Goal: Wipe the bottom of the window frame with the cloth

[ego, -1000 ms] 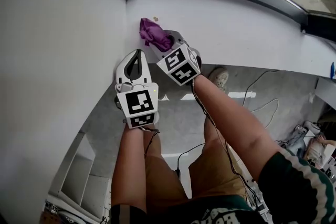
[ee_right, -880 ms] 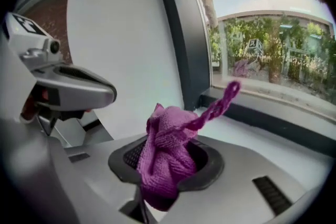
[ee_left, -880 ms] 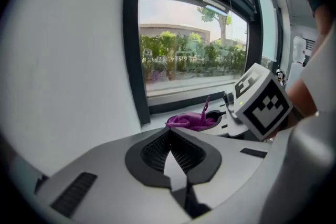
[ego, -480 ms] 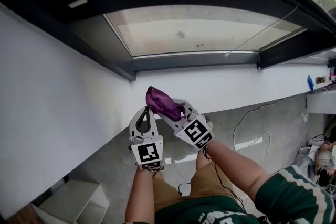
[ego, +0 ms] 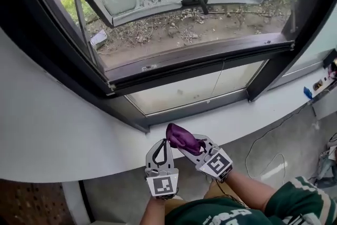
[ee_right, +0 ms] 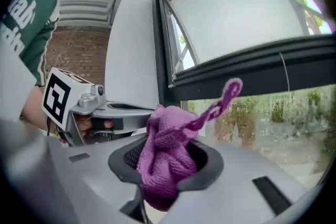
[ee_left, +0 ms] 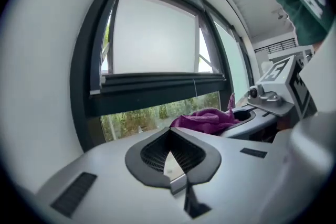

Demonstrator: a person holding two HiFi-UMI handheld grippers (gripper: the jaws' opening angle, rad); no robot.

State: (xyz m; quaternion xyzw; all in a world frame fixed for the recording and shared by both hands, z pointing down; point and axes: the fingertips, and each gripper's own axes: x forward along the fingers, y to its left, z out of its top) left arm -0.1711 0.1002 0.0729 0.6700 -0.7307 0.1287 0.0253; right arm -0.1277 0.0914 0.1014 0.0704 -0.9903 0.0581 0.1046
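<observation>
Left gripper (ego: pixel 166 140): jaws together, nothing between them, near centre, just left of the right gripper.
Right gripper (ego: pixel 185 146): clamped on purple cloth (ego: pixel 180 136), which is bunched with one strand sticking up.
Cloth: held in the air over the white ledge (ego: pixel 79 137), near the window frame's dark bottom rail (ego: pixel 200 58) but apart from it.
Window: sash tilted open on the far side.

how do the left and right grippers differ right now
The right gripper is shut on the purple cloth; the left gripper is shut on nothing. The left points straight ahead, the right slants toward it. Both are white and sit side by side below the window frame.
</observation>
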